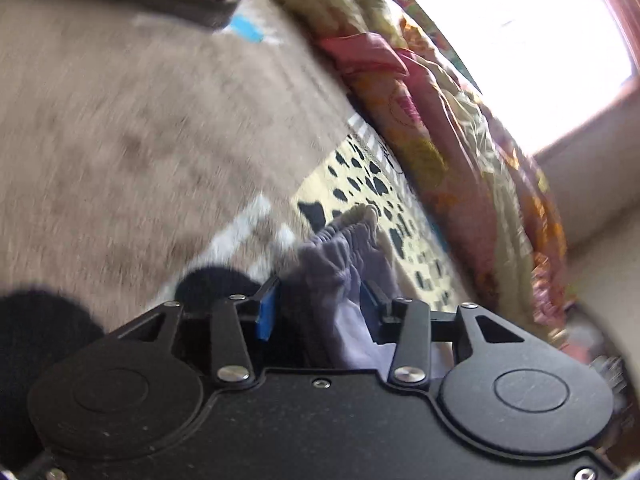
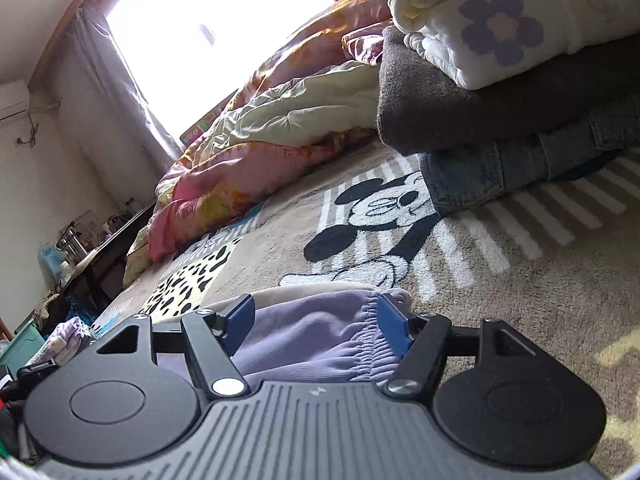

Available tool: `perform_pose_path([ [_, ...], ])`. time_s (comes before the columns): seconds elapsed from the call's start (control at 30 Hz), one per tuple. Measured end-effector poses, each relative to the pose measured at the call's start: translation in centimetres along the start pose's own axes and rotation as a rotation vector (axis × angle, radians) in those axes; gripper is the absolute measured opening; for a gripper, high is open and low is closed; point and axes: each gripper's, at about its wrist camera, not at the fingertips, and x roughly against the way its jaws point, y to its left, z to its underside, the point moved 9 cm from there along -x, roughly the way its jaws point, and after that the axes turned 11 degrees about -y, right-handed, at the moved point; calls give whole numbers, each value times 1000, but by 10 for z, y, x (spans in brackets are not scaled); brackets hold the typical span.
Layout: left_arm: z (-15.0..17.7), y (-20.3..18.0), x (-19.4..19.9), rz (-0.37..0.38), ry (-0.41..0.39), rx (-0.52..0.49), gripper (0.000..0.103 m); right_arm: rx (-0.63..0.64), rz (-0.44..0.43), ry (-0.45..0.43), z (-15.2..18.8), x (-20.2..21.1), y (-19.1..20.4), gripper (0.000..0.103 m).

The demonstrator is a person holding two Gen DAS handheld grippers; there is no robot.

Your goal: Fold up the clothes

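A lavender garment with an elastic waistband [image 1: 340, 248] stands bunched up between the blue pads of my left gripper [image 1: 320, 292], which is shut on it; the gathered band sticks out past the fingertips. The view is blurred. In the right wrist view the same lavender garment [image 2: 312, 340] lies flat on the beige blanket [image 2: 520, 300]. My right gripper [image 2: 316, 308] is open and straddles the cloth. The waistband runs along the right-hand pad [image 2: 394, 320], and the pads do not pinch the cloth.
A stack of folded things sits at the upper right: a white flower-print blanket [image 2: 500, 28], a grey towel [image 2: 440, 112] and jeans [image 2: 500, 168]. A crumpled pink and yellow quilt [image 2: 260, 152] lies along the window side. A leopard-print patch [image 1: 360, 184] marks the blanket.
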Motion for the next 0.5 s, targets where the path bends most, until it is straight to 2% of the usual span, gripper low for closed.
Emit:
perform_pose_path([
  [0.07, 3, 1, -1, -4, -7, 36, 42, -1, 0, -2, 0, 0, 0, 68],
  [0.23, 4, -2, -14, -15, -25, 4, 41, 28, 9, -7, 2, -2, 3, 69],
  [0.27, 4, 0, -16, -14, -27, -4, 27, 35, 10, -7, 2, -2, 4, 70],
  [0.37, 2, 5, -15, 32, -46, 23, 22, 42, 10, -6, 3, -3, 5, 71],
  [0.5, 2, -10, -11, 29, -91, -40, 19, 20, 3, -4, 1, -2, 3, 71],
])
